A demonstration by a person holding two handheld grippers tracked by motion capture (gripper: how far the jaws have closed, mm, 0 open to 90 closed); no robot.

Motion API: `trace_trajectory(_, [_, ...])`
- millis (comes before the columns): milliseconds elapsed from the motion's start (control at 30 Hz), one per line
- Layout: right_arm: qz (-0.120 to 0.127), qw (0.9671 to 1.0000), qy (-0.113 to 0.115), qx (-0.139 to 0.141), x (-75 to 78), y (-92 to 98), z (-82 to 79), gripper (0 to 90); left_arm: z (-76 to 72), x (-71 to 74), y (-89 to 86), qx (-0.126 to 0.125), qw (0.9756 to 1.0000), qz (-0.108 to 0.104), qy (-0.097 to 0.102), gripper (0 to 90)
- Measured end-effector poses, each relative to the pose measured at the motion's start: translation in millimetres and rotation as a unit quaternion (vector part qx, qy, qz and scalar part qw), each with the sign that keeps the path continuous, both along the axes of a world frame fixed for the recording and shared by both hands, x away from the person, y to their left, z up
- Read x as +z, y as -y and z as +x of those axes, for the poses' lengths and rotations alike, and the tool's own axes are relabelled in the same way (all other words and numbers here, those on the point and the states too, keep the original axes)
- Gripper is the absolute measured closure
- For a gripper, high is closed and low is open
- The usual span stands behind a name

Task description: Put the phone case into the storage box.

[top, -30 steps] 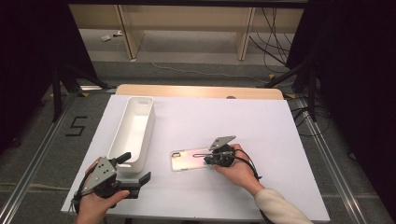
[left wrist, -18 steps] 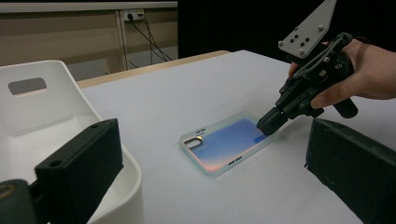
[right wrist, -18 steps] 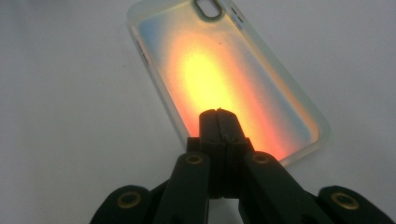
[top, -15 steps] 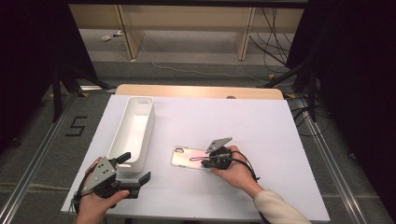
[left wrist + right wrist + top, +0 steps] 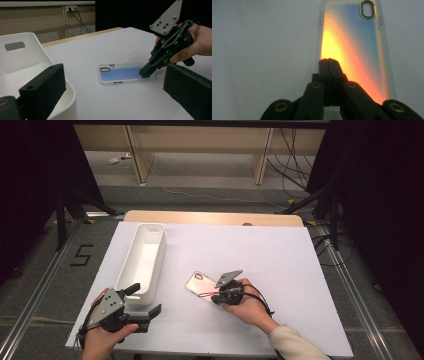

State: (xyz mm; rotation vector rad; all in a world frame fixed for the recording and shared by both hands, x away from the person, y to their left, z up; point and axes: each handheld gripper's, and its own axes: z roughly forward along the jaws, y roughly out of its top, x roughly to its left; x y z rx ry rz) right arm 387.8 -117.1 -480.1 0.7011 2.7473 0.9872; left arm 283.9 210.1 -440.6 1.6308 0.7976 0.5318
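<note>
Iridescent phone case [image 5: 201, 285] lies flat near the table's [image 5: 300, 270] front edge, right of the white bin [image 5: 142, 262]. The right gripper [image 5: 216, 296] has its jaws pressed together, tips on the case's near end; the left gripper [image 5: 150, 307], jaws spread, sits at the front-left corner

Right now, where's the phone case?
In the high view the phone case lies flat on the white table, right of the white bin, with the right gripper shut on its near end.
</note>
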Motion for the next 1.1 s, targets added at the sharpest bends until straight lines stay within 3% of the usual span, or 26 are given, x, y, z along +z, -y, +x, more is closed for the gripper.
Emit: trace_trajectory(1100, [-0.004,0.9998,-0.013,0.013,0.5,-10.9,-5.3,90.0,-0.7,0.5,-0.5,0.002,1.0000,0.004,-0.001,3.5])
